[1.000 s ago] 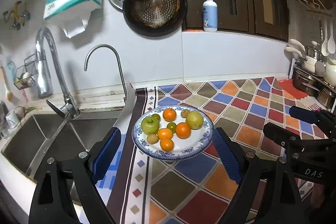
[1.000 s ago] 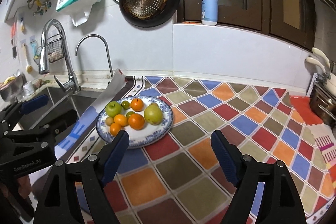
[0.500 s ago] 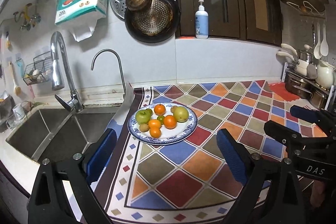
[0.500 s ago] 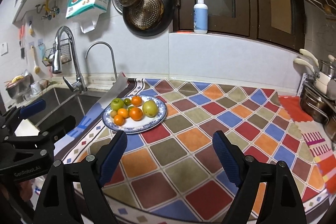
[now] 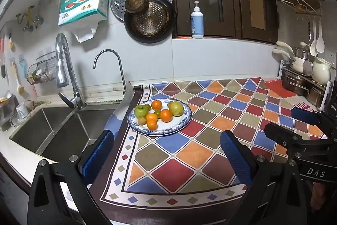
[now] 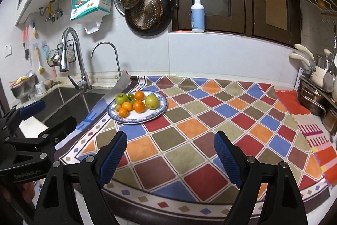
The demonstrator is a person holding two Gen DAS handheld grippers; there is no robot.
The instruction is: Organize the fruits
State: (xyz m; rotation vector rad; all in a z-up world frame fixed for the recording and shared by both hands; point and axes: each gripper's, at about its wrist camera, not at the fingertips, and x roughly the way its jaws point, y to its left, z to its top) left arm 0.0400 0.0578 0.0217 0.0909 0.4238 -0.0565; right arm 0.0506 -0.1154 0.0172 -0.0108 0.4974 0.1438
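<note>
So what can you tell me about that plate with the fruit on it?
The plate is round and shallow, white in the middle with a blue patterned rim, and looks ceramic. It lies flat on the colourful diamond-patterned cloth, near the cloth's edge beside the sink. On it sit a green apple, a yellow-green pear-like fruit, several small oranges and a few small green and brownish fruits, bunched toward the sink side. Nothing else touches it.

Black left claw (image 5: 166,153), blue ribbed pads (image 5: 236,159), silver screws
</note>
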